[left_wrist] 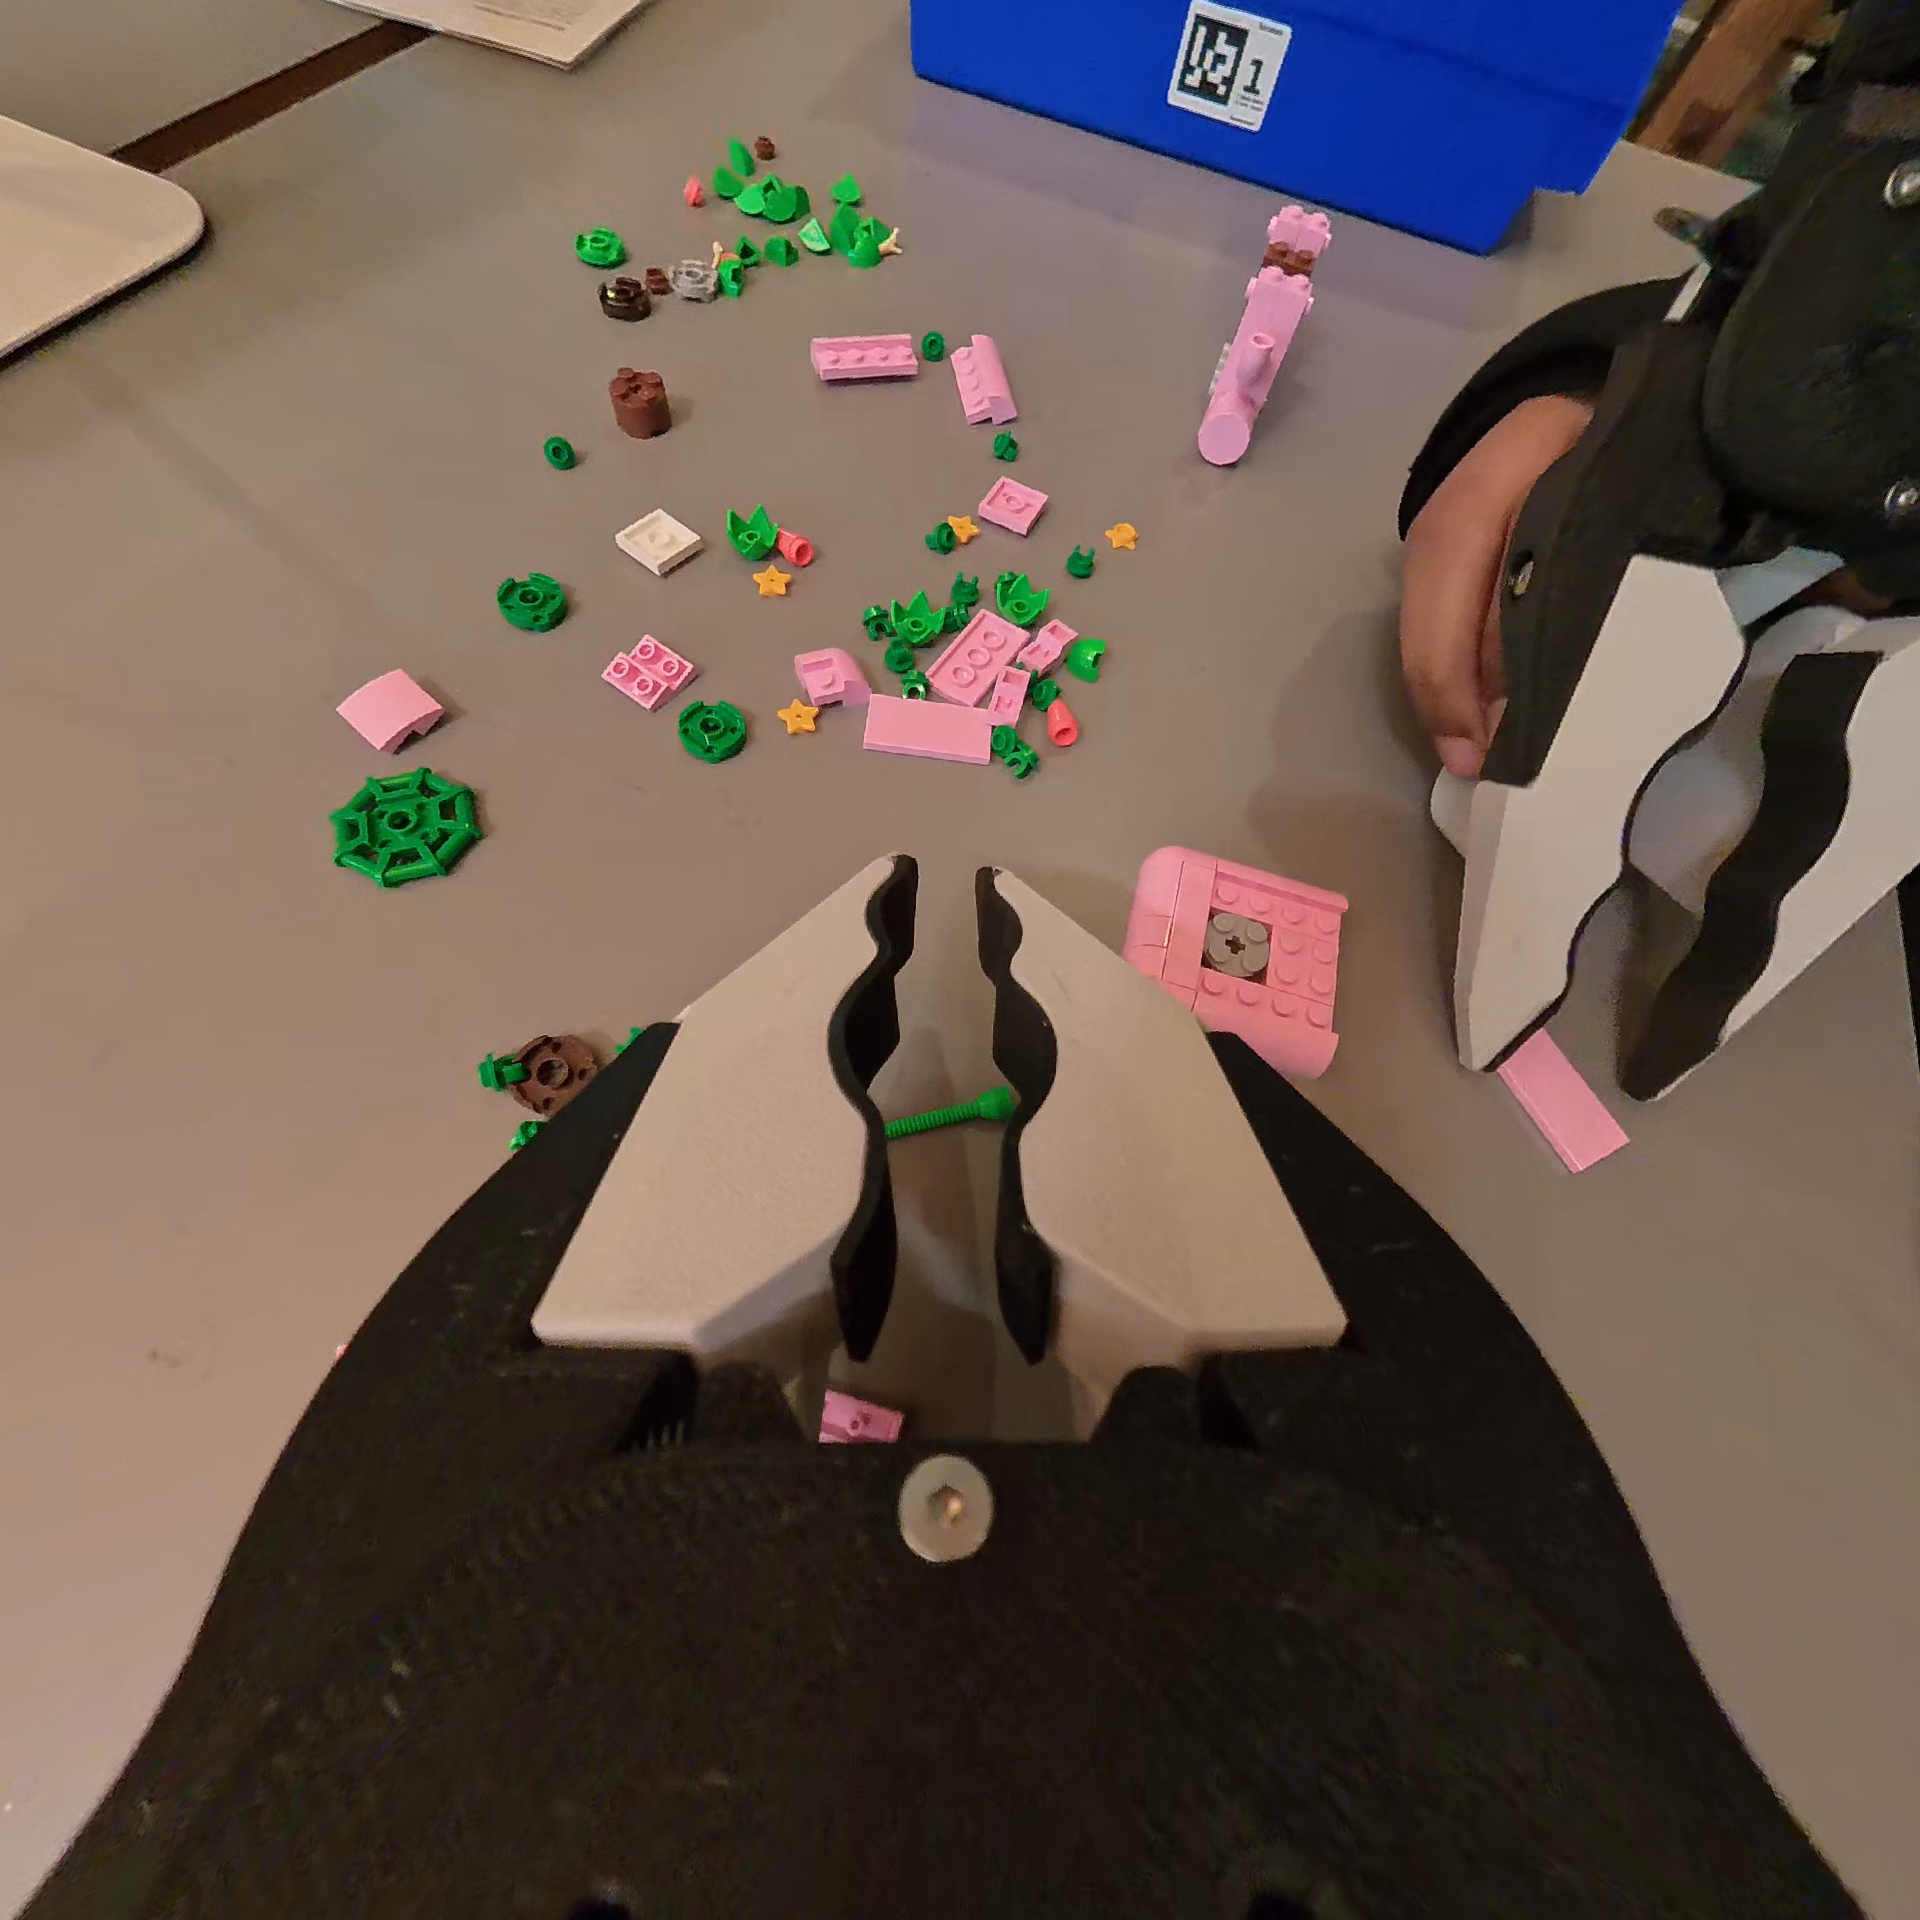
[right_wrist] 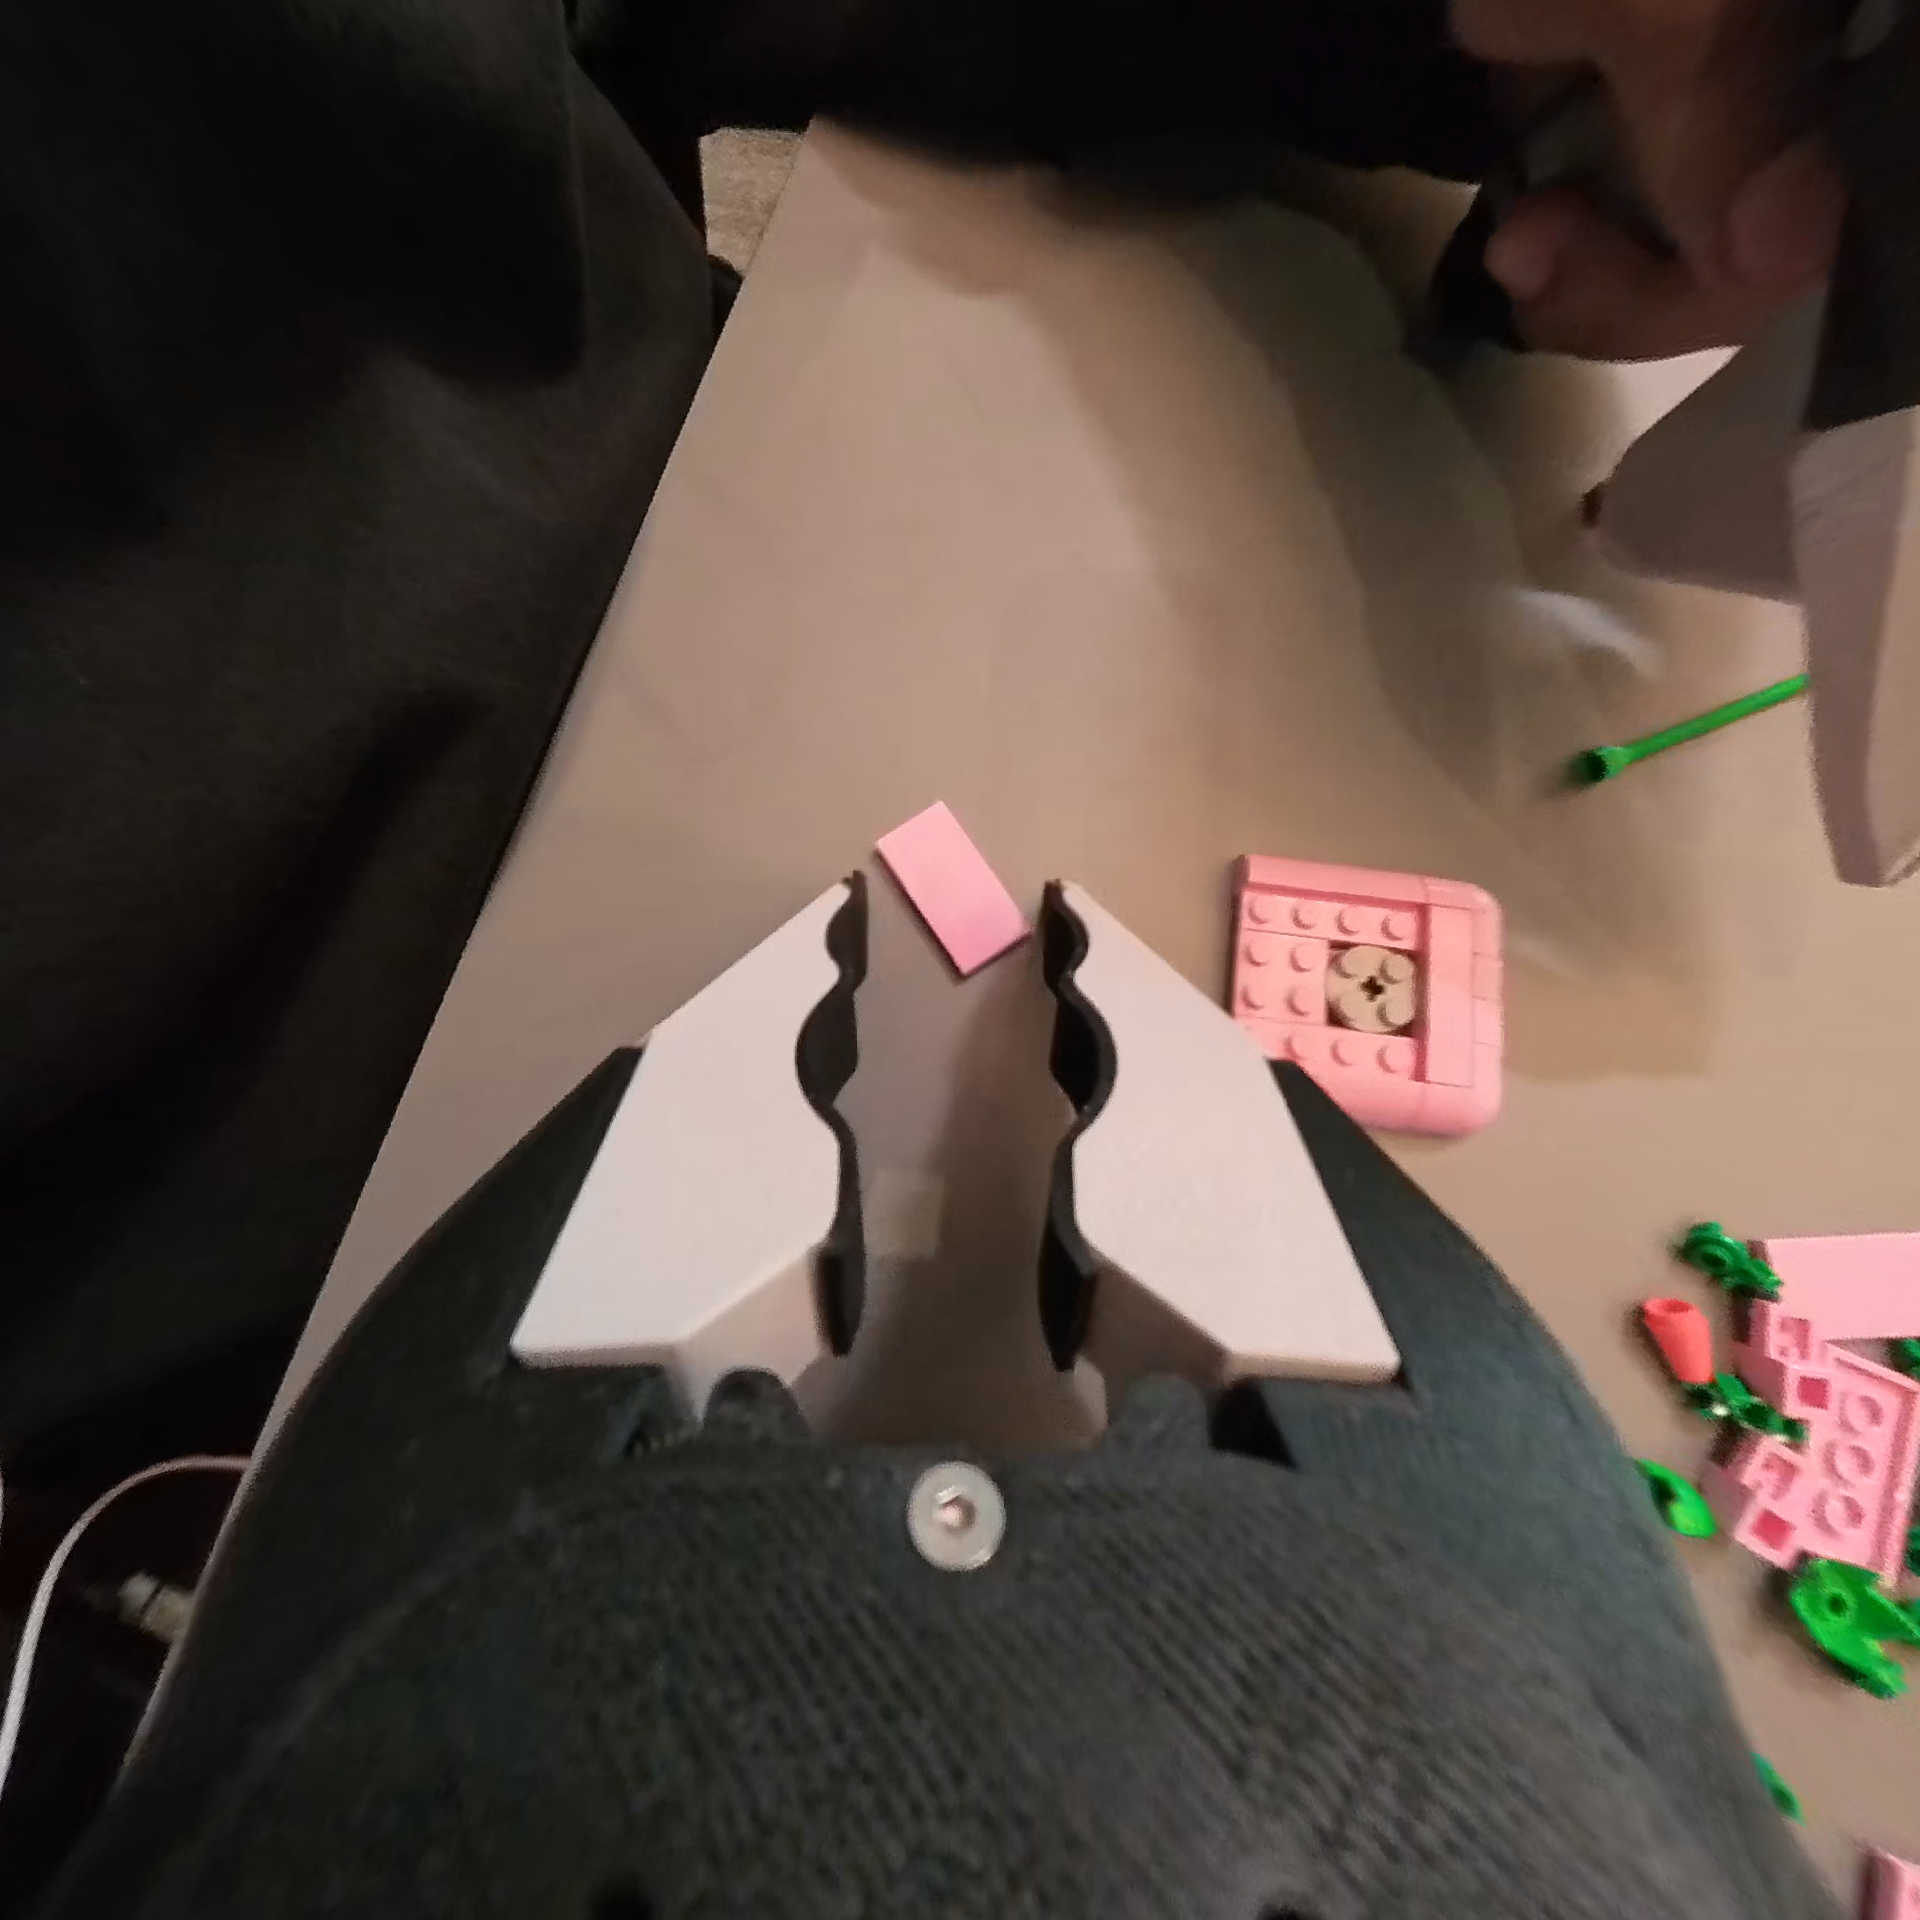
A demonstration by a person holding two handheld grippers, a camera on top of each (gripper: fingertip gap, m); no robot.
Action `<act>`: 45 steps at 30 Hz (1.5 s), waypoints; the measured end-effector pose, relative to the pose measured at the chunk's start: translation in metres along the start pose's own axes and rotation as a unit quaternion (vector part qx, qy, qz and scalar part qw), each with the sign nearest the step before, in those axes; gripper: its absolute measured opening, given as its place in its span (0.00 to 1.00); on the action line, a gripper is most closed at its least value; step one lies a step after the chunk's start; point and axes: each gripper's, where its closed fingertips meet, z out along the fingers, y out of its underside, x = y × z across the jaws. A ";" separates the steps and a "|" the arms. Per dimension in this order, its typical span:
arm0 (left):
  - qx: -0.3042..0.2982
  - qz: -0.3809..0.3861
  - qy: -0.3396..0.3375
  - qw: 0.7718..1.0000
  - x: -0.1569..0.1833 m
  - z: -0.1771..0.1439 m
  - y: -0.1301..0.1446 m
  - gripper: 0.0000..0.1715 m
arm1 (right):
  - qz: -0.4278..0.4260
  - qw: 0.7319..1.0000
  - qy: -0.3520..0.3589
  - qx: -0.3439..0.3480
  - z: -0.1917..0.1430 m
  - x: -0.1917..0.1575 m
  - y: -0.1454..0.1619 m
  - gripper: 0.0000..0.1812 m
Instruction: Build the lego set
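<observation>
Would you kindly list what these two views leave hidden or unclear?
- Left wrist view: brown round piece partly behind left gripper.
- Left wrist view: pink tile end under right gripper.
- Right wrist view: green stem end behind the left gripper's finger; brick pile blurred, cut by the edge.

**Non-task items in view**

Grey matte bench [left_wrist: 1039, 208] carries all items. Blue plastic bin [left_wrist: 1403, 135] with a white printed sticker [left_wrist: 1229, 64] at far edge. White paper sheets [left_wrist: 499, 26] far left; pale rounded tray corner [left_wrist: 83, 229] nearby. White cable [right_wrist: 62, 1558] hangs off the bench edge.
</observation>
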 end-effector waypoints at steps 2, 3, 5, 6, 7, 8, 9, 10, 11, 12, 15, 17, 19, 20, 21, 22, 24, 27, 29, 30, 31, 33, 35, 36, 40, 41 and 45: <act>0.000 0.000 0.000 1.000 0.000 0.000 0.000 0.05 | 0.003 1.000 -0.018 -0.003 0.000 -0.006 0.001 0.18; 0.000 0.000 0.000 1.000 0.000 0.000 0.000 0.05 | 0.006 1.000 -0.029 -0.004 -0.001 -0.009 0.002 0.16; 0.001 -0.002 0.001 1.000 0.000 0.000 0.000 0.05 | 0.008 0.999 -0.042 -0.008 -0.002 -0.013 0.003 0.14; 0.001 -0.003 0.001 1.000 0.000 0.000 0.000 0.05 | 0.006 0.999 -0.036 -0.008 -0.002 -0.011 0.003 0.15; 0.001 -0.003 0.001 1.000 0.000 0.000 0.000 0.05 | 0.002 1.000 -0.023 -0.005 -0.002 -0.007 0.002 0.17; 0.000 -0.004 0.002 1.000 0.000 0.000 0.000 0.05 | -0.004 1.000 -0.016 -0.001 -0.001 -0.006 0.001 0.18; -0.001 -0.004 0.003 1.000 0.000 0.000 0.000 0.05 | -0.010 1.000 -0.013 0.003 0.000 -0.006 -0.001 0.18; -0.001 -0.004 0.003 1.000 0.000 0.000 0.000 0.05 | -0.017 1.000 -0.012 0.003 0.002 -0.007 -0.001 0.18; -0.001 -0.003 0.002 1.000 0.000 0.000 0.001 0.05 | -0.025 1.000 -0.011 0.002 0.004 -0.007 -0.001 0.17; -0.002 -0.002 0.002 1.000 0.000 0.000 0.001 0.05 | -0.035 0.999 -0.010 0.003 0.005 -0.008 -0.002 0.14; -0.002 -0.002 0.002 1.000 0.000 0.000 0.001 0.05 | -0.047 0.999 -0.015 0.002 0.006 -0.012 -0.003 0.08; -0.001 -0.001 0.002 1.000 0.000 0.000 0.000 0.05 | -0.052 0.999 -0.005 -0.001 0.005 -0.008 -0.003 0.08; -0.002 0.000 0.001 1.000 0.000 0.000 0.001 0.05 | -0.060 0.998 0.018 0.026 -0.001 -0.002 -0.012 0.08; -0.002 0.002 0.000 1.000 0.001 0.000 0.001 0.05 | -0.059 0.996 0.034 0.052 -0.007 0.003 -0.020 0.08; -0.003 0.003 0.001 1.000 0.001 0.000 0.001 0.05 | -0.052 0.994 0.057 0.074 -0.015 0.012 -0.026 0.08; -0.004 0.005 0.001 1.000 0.002 0.000 0.001 0.05 | -0.042 0.992 0.085 0.087 -0.023 0.023 -0.029 0.08; -0.006 0.011 0.011 1.000 0.006 0.001 0.002 0.06 | -0.011 0.984 0.158 0.086 -0.039 0.052 -0.022 0.08; -0.005 0.036 0.107 0.994 0.042 -0.002 0.003 0.09 | 0.029 0.980 0.187 0.066 -0.045 0.073 -0.005 0.08; -0.019 0.052 0.172 0.983 0.069 -0.005 0.009 0.12 | 0.042 0.981 0.179 0.060 -0.041 0.075 0.001 0.08; -0.030 0.063 0.179 0.981 0.074 -0.005 0.012 0.14 | 0.044 0.982 0.175 0.059 -0.039 0.076 0.002 0.08; -0.035 0.074 0.173 0.982 0.075 -0.003 0.015 0.14 | 0.045 0.983 0.170 0.058 -0.037 0.076 0.003 0.08; -0.043 0.080 0.160 0.983 0.073 0.000 0.017 0.14 | 0.043 0.985 0.158 0.054 -0.032 0.075 0.004 0.08; -0.039 0.075 0.154 0.984 0.070 -0.001 0.016 0.15 | 0.035 0.986 0.151 0.055 -0.029 0.075 0.002 0.08; -0.037 0.075 0.148 0.985 0.067 -0.001 0.015 0.15 | 0.032 0.987 0.149 0.057 -0.028 0.075 0.000 0.08; -0.040 0.072 0.140 0.987 0.061 -0.002 0.016 0.15 | 0.025 0.988 0.142 0.051 -0.023 0.076 -0.001 0.08; -0.045 0.070 0.135 0.987 0.059 -0.001 0.018 0.15 | 0.024 0.989 0.141 0.045 -0.022 0.076 0.001 0.08; -0.051 0.046 0.123 0.990 0.051 0.000 0.019 0.12 | 0.017 0.989 0.142 0.040 -0.020 0.076 0.003 0.08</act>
